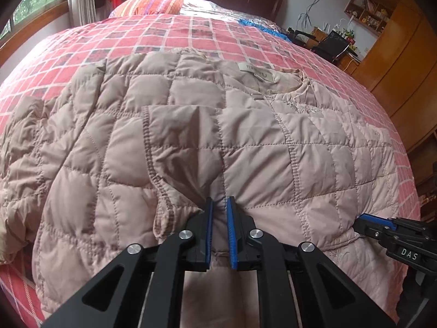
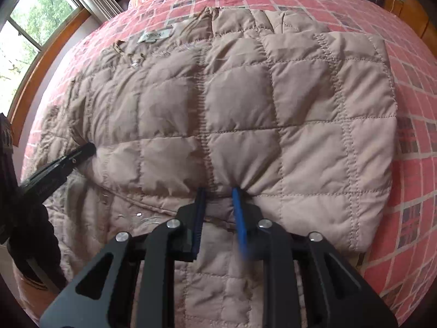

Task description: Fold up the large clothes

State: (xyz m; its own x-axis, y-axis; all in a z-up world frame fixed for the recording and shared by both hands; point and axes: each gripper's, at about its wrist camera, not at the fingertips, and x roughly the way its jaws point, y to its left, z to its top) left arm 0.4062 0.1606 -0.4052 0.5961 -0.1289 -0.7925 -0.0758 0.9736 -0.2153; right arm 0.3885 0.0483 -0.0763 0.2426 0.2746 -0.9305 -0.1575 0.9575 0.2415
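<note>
Your left gripper [image 1: 219,201] and right gripper [image 2: 218,191] each pinch the soft, puffy jacket [image 1: 191,142] hem bunched between their fingers; grip deep, since the slick fabric slips.

Left wrist view: looks forward and down along the left gripper [image 1: 219,201], very near the beige quilted padded jacket [image 1: 174,136], facing the headboard end of the bed.
Right wrist view: the same direction from the right gripper [image 2: 218,191], equally near.
Shared part: jacket collar label, red checked bedspread [image 1: 164,35], each other's gripper.
</note>
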